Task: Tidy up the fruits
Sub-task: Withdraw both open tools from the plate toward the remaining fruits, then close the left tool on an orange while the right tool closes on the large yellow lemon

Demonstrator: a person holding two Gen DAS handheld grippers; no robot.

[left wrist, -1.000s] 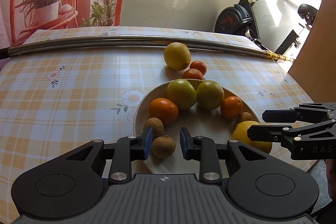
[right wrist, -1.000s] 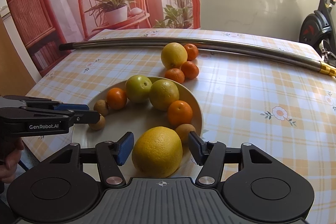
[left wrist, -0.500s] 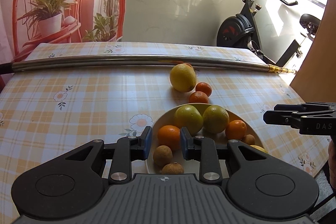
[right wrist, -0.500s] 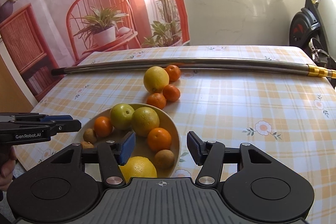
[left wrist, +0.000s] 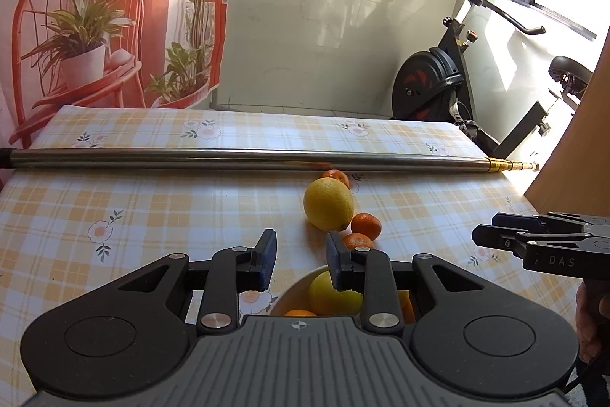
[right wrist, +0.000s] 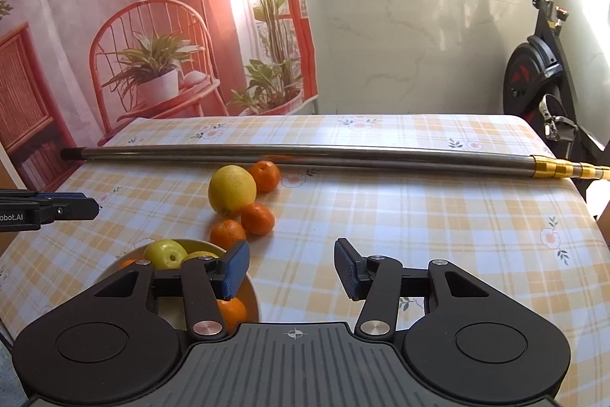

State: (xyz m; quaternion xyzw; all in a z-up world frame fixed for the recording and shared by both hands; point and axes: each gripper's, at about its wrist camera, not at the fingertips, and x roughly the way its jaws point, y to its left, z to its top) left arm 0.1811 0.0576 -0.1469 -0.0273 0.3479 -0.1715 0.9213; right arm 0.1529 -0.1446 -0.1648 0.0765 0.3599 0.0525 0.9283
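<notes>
Right wrist view: lemon [right wrist: 231, 190] lies on table [right wrist: 419, 216] among tangerines.

Right gripper [right wrist: 291, 269] over bare tablecloth [right wrist: 438, 216], jaws apart and just been closing, nothing between them. Bowl [right wrist: 254, 296] at lower left, green apple [right wrist: 166, 253] inside. Beyond it: yellow citrus [right wrist: 231, 190] touching three tangerines [right wrist: 257, 218]. Steel pole [right wrist: 305, 155] lies across the table behind. Left gripper [right wrist: 85, 208] tip at left edge.
</notes>
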